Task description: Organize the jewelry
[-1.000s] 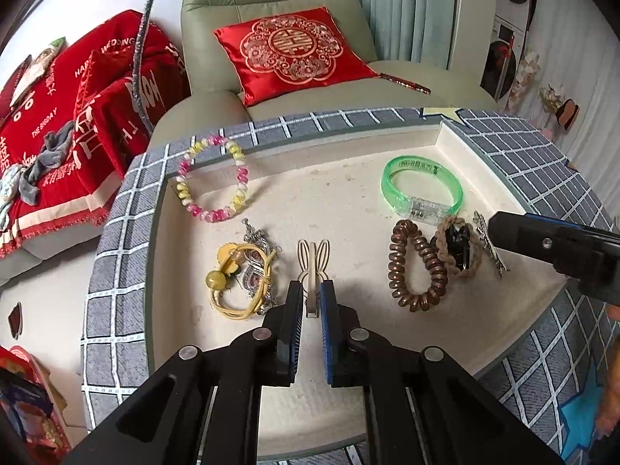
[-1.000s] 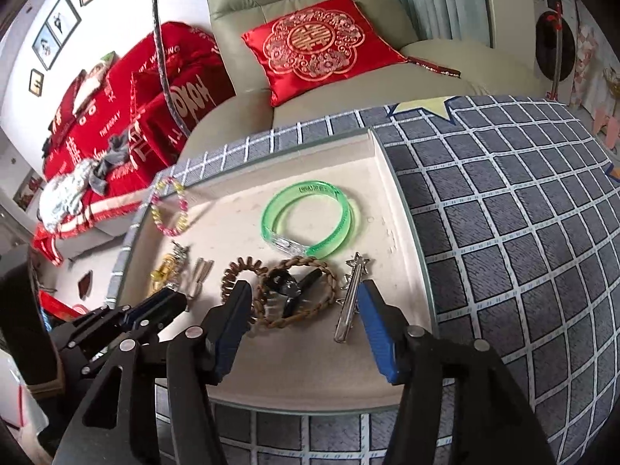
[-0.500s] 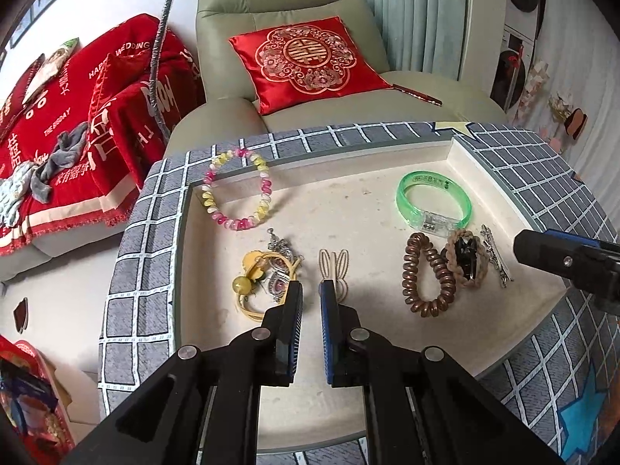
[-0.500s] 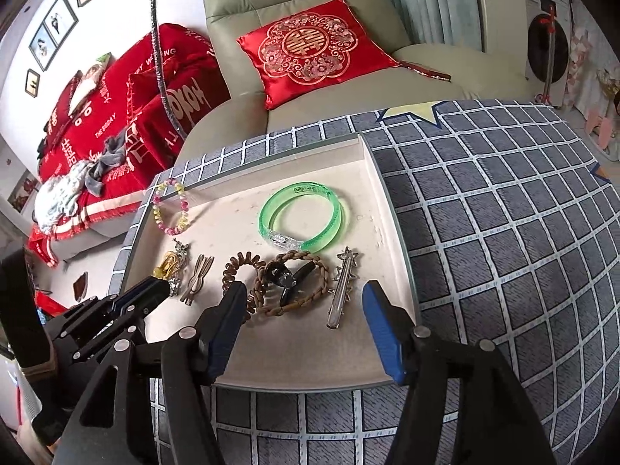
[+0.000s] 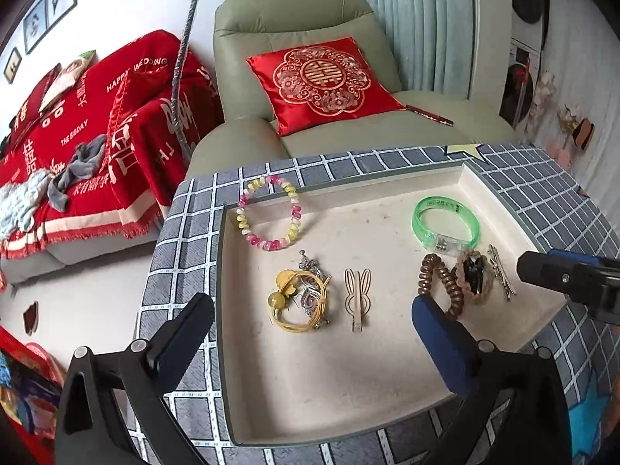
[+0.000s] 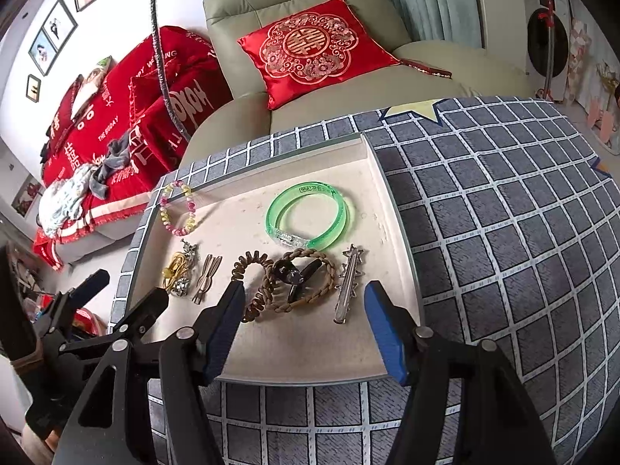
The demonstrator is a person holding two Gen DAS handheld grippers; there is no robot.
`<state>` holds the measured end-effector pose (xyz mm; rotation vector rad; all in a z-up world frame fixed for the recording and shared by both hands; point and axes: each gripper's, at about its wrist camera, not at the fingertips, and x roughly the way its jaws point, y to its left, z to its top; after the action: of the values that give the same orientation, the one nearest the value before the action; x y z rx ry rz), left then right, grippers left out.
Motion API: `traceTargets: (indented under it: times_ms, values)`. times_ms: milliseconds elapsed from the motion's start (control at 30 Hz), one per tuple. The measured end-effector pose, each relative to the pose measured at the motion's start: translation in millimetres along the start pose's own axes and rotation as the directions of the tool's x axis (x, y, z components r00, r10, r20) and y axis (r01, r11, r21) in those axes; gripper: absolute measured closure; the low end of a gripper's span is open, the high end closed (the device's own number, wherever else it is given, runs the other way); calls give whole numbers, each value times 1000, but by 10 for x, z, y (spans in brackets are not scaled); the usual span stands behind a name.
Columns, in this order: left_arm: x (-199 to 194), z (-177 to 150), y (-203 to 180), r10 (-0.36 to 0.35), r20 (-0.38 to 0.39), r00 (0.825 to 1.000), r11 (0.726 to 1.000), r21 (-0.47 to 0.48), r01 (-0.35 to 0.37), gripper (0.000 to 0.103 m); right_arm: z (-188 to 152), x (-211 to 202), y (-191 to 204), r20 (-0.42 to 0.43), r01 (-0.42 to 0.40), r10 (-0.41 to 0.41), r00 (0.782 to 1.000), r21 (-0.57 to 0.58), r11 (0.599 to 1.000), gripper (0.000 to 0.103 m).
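While my left gripper (image 5: 310, 333) spreads to its widest, nothing sits between its 2 fingers, and it hangs above the near part of the cream tray (image 5: 333, 395). Taking the wooden rabbit-ear clip (image 5: 357, 297) as my landmark, it lies flat on the tray floor just beyond that gripper, free of both pads. Just left of the clip is a tangle of yellow cord hair ties (image 5: 298, 302) with a silver trinket (image 5: 312, 271) lying partly under the cord. Farther back and left of the clip, a pink and yellow beaded bracelet (image 5: 269, 211) leans over the tray's far rim. To the clip's right lies a brown spiral hair tie (image 5: 441, 285), then a braided ring with a black claw clip (image 5: 474, 273) inside it, then a silver star hairpin (image 5: 501, 271). Behind those, right of the clip and farther back, is a clear green bangle (image 5: 445, 223). My right gripper (image 6: 302, 310) is opening too, empty, poised over the near edge with the braided ring and the star hairpin framed between its fingers but untouched. Under the tray is a grey checked cloth (image 6: 503, 232).
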<state>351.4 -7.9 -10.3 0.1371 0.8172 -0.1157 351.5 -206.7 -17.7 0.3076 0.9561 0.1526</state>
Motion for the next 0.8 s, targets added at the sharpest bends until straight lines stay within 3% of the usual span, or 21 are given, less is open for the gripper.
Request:
traceTargets:
  times_ms: [67,200,267,467,800]
  values:
    - [-6,-12,4,10,2,1000,1000,3,-10,0,-8,-8,8,4,-18,18,1000,5,1000,20]
    - [-49,-65,11,12,-8,1000,1000,3,-12,0,-41,-50,45,20,-26,26,999,-7,1000,13]
    - [-70,-103,10,16,-10,1000,1000,6,-16,0,-81,-79,90,36,-7,8,999,-33,999,0]
    - [-221,-247,-9,14,-12,1000,1000,9,-14,0,-201,-163,173,76,61,-55,996,-84,995,0]
    - [-555,-549,0,0,-6,1000,999,-42,-1,0,-567,-396,196,91,92,-82,992,-109,990,0]
